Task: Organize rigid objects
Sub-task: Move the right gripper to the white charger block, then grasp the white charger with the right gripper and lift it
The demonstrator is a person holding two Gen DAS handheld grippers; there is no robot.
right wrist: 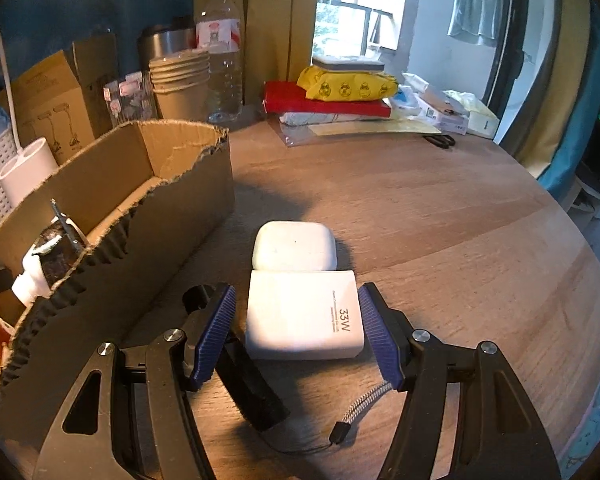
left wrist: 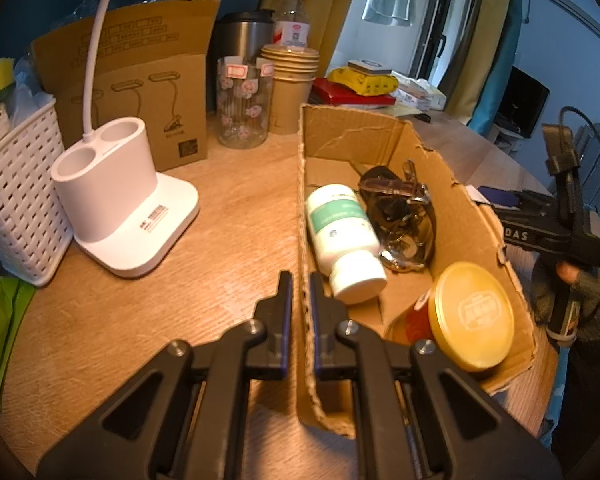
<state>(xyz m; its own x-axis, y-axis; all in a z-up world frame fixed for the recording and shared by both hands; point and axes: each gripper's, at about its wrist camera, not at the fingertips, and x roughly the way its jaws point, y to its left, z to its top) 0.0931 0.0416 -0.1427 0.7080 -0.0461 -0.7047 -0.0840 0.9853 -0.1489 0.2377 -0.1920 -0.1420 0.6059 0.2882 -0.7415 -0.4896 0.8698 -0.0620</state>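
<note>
Between my right gripper's [right wrist: 296, 316] spread pads, not yet touched, I see the white charger [right wrist: 303, 314] flat on the wooden table [right wrist: 440, 220], a white earbud case [right wrist: 294, 246] touching its far edge. Just left, my left gripper [left wrist: 301, 294] pinches the cardboard box's [left wrist: 476, 216] torn wall, with a white bottle [left wrist: 342, 236] and yellow-lidded jar [left wrist: 470, 316] inside.
</note>
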